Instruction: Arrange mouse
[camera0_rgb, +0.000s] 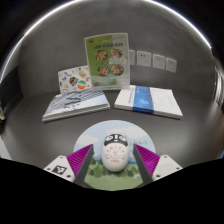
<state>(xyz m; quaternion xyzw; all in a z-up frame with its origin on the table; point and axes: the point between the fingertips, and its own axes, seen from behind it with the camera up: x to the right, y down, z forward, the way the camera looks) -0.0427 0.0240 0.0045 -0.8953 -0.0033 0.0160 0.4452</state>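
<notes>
Mouse (115, 152), white with dark markings on top, sits between our two fingers on a round mouse pad (112, 133) with a pale sky-and-grass print. We see the gripper (114, 160) spread wide, its magenta pads (146, 157) flanking the mouse on either side; whether they touch its sides we cannot tell, and the mouse rests on the pad. Beyond the fingers, on the grey table (30, 125), a thin book (76, 103) lies flat to the left and a white and blue box (148, 99) lies to the right, slightly apart. Farther back, an illustrated book (106, 59) stands upright, with a smaller picture card (75, 79) just beside it.
</notes>
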